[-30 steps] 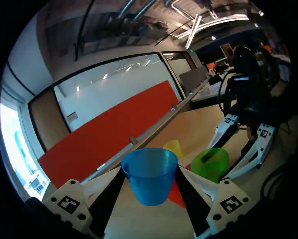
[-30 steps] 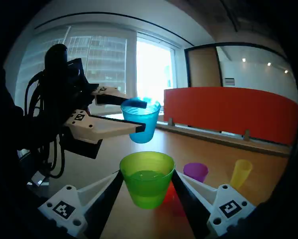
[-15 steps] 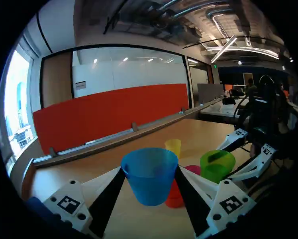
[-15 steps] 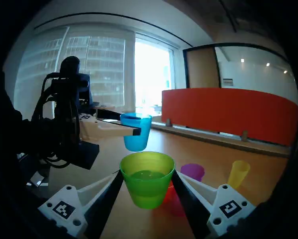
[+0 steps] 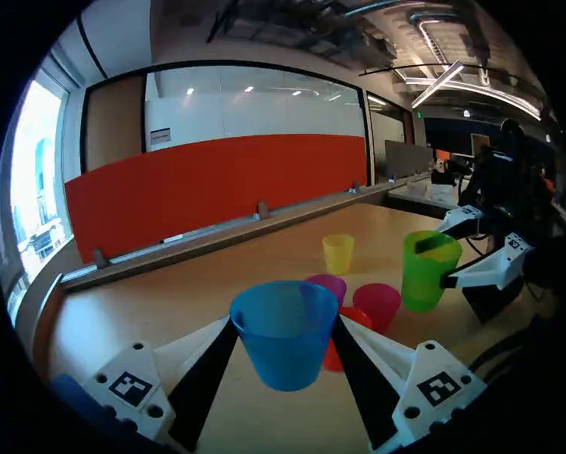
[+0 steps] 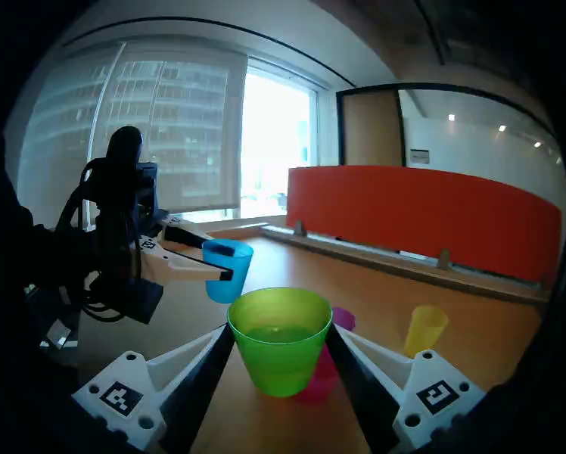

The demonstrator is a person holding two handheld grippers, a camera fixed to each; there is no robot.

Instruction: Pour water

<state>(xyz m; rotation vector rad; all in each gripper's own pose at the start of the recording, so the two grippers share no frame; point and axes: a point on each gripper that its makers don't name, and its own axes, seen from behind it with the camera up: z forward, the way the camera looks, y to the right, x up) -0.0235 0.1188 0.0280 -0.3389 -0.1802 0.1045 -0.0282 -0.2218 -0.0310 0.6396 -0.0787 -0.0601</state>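
While the left tool clamps the blue cup, the right tool grips the part-filled green cup mid-wall. Likely light, flexible plastic; squeeze gently.

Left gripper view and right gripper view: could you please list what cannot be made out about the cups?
Whether the blue cup holds water: its tinted wall blurs this in the left gripper view, and it is too small in the right gripper view.
The orange cup: mostly hidden behind the blue cup, left gripper view.
The purple cup: mostly hidden behind the green cup, right gripper view.
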